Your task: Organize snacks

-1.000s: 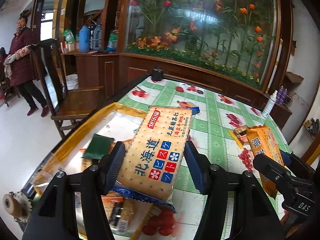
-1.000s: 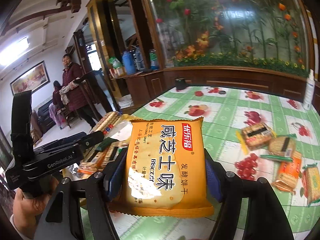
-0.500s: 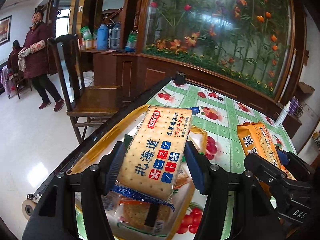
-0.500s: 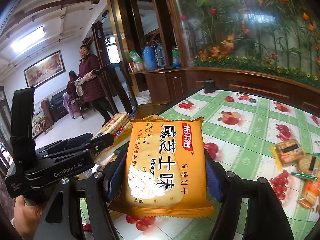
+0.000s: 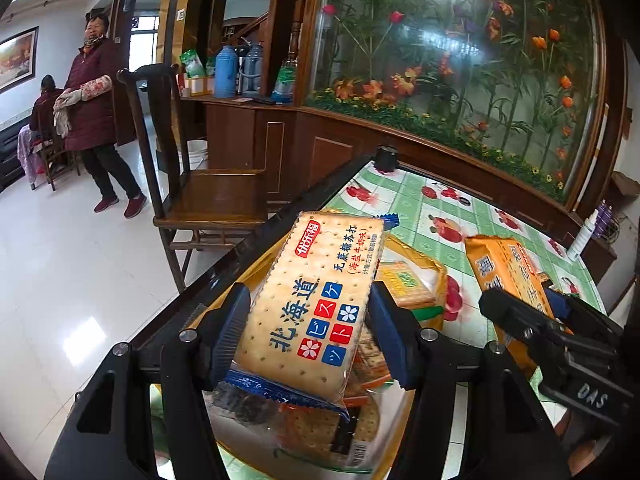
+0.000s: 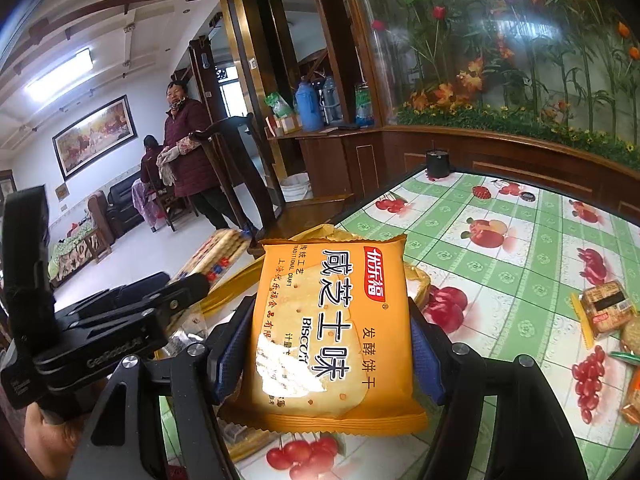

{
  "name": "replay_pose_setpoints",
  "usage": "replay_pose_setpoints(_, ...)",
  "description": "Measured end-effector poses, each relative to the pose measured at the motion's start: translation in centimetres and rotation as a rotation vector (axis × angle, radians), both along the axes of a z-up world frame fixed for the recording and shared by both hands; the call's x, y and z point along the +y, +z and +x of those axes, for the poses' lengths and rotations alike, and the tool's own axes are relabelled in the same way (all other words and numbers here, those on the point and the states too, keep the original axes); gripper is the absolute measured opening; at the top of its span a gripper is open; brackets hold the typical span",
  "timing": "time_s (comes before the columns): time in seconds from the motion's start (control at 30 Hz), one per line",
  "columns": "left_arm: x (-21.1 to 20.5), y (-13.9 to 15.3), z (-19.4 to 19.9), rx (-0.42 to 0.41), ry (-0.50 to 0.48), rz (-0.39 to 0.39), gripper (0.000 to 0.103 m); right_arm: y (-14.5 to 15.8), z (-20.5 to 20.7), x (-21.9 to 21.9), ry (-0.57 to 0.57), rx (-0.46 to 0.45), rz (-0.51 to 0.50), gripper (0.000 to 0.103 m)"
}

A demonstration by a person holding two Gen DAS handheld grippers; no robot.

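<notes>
Green fruit-print tablecloth (image 6: pixel 500 240), wood chair (image 5: pixel 200 184) — both jaws clamping cracker packs (image 5: pixel 316 304) (image 6: pixel 336 332).

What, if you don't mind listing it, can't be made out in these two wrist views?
- Left wrist: contents of the yellow tray, mostly covered by the Hokkaido cracker pack in the left tool.
- Right wrist: tray almost wholly behind the orange biscuit pack in the right tool.
- Right wrist: loose snacks cut off at the right edge.
</notes>
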State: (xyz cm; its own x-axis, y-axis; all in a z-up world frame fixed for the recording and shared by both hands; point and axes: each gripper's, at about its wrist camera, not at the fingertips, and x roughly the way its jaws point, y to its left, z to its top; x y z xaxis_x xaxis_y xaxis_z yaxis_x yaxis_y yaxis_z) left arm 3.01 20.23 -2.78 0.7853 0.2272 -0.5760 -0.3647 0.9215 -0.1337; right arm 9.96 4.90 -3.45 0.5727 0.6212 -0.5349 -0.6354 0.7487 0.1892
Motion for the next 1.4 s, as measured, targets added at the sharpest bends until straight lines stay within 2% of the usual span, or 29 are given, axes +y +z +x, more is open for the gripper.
replay_pose_setpoints(0.33,1.5,-0.9,1.5,0.03,0.017,-0.019,0.06,-1.3,3.1,2.4,0.002,0.049,-0.021,0.071)
replay_pose_setpoints(0.63,1.6,-2.7,3.9,0.09,0.003,-0.022,0.06,-4.0,6.7,5.1,0.006,0.119,-0.054,0.071)
replay_pose_setpoints(0.9,1.8,-3.5,5.9,0.144,-0.008,-0.013,0.06,-5.6,8.6,5.4,-0.009,0.154,-0.07,0.071)
replay_pose_setpoints(1.07,1.6,-3.3,6.0,0.149,-0.008,-0.004,0.06,-6.0,9.3,5.5,-0.02,0.166,-0.072,0.071)
replay_pose_setpoints(1.27,2.3,-3.5,5.8,0.166,0.0,-0.055,0.061,-6.2,9.4,5.5,-0.021,0.178,-0.072,0.073)
replay_pose_setpoints(1.3,2.5,-3.4,5.6,0.165,0.015,-0.06,0.061,-6.2,9.3,5.6,-0.021,0.184,-0.074,0.073)
replay_pose_setpoints(1.37,2.8,-3.2,5.3,0.164,0.04,-0.063,0.079,-6.0,9.2,5.5,-0.022,0.183,-0.071,0.074)
replay_pose_setpoints(1.4,3.1,-2.9,4.9,0.154,0.056,-0.064,0.081,-5.9,9.1,5.5,-0.024,0.178,-0.068,0.075)
